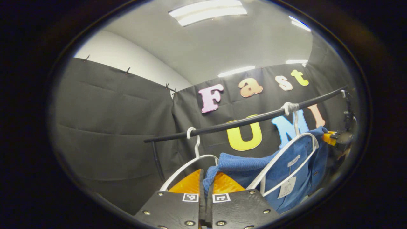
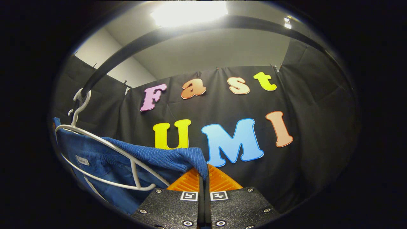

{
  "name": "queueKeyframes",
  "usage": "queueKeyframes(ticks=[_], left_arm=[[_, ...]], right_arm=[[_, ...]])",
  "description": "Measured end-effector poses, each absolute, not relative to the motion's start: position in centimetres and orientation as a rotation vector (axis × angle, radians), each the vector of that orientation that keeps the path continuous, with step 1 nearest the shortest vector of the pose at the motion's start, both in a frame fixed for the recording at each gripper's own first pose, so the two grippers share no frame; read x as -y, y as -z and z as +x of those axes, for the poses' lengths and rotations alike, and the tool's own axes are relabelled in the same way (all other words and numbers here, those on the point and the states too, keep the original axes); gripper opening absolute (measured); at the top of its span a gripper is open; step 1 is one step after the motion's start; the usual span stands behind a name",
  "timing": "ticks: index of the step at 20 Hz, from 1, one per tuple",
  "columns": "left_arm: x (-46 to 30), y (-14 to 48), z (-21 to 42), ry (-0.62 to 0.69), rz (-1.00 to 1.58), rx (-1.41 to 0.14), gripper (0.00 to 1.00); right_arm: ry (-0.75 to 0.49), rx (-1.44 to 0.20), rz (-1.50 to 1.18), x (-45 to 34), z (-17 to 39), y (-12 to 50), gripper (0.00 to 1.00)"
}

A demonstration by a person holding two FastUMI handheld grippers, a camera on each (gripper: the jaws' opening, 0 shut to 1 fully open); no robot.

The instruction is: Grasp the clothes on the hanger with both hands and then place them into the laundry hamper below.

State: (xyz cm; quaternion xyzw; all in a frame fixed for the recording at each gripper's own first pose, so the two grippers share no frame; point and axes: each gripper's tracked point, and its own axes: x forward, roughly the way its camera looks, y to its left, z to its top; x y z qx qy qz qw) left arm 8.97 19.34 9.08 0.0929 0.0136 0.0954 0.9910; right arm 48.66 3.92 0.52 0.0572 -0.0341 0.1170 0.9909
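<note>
Left gripper (image 1: 206, 187) clamped on blue garment (image 1: 248, 167), cloth running off toward 2 o'clock over white hanger (image 1: 286, 156); right gripper (image 2: 203, 179) clamped on same garment, cloth trailing toward 10 o'clock; hanger hooked on black rail (image 1: 248, 120).

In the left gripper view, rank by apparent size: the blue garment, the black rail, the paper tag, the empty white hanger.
1. Blue garment, widest patch.
2. Black rail, longest but thin.
3. Empty hanger, partly cut off behind the fingers, so unsure against the rail.
4. Paper tag, clearly smallest.
</note>
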Motion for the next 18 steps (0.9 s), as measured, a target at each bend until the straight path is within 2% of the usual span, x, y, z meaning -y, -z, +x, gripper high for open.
queueKeyframes(ticks=[1, 2, 3, 4, 6, 7, 8, 9, 10, 11, 16, 17, 18], left_arm=[[-19.4, -8.4, 9.2, -0.189, 0.178, -0.042, 0.01], [-19.3, -7.7, 9.6, -0.185, 0.17, -0.054, 0.01], [-19.3, -7.1, 9.9, -0.181, 0.162, -0.063, 0.05], [-19.2, -6.4, 10.4, -0.176, 0.152, -0.069, 0.01], [-19.1, -5.6, 10.8, -0.17, 0.131, -0.075, 0.01], [-19.0, -5.5, 10.9, -0.166, 0.117, -0.075, 0.05], [-19.0, -5.4, 10.8, -0.164, 0.106, -0.071, 0.05], [-19.0, -5.4, 10.8, -0.163, 0.097, -0.065, 0.01], [-19.0, -5.3, 10.6, -0.16, 0.091, -0.061, 0.05], [-18.9, -5.3, 10.5, -0.159, 0.09, -0.058, 0.01], [-19.0, -5.3, 10.2, -0.159, 0.1, -0.061, 0.01], [-19.1, -5.0, 10.2, -0.159, 0.099, -0.072, 0.01], [-19.4, -4.3, 10.0, -0.163, 0.098, -0.084, 0.05]], right_arm=[[-0.235, 0.058, 0.116, -4.0, 49.1, 0.0, 0.0], [-0.233, 0.048, 0.117, -4.1, 49.4, 0.4, 0.0], [-0.233, 0.033, 0.117, -4.1, 49.9, 1.1, 0.0], [-0.233, 0.019, 0.114, -4.0, 50.1, 1.6, 0.0], [-0.238, -0.007, 0.108, -3.8, 50.3, 2.8, 0.0], [-0.242, -0.019, 0.107, -3.9, 50.2, 3.2, 0.0], [-0.248, -0.027, 0.103, -3.9, 50.3, 3.6, 0.0], [-0.254, -0.035, 0.098, -3.9, 50.1, 4.0, 0.0], [-0.259, -0.041, 0.088, -4.0, 50.0, 4.3, 0.0], [-0.266, -0.045, 0.077, -4.1, 49.8, 4.6, 0.0], [-0.293, -0.1, 0.061, -4.7, 50.2, 6.9, 0.0], [-0.296, -0.123, 0.065, -4.7, 50.1, 7.6, 0.0], [-0.302, -0.136, 0.069, -4.9, 49.5, 8.1, 0.0]])
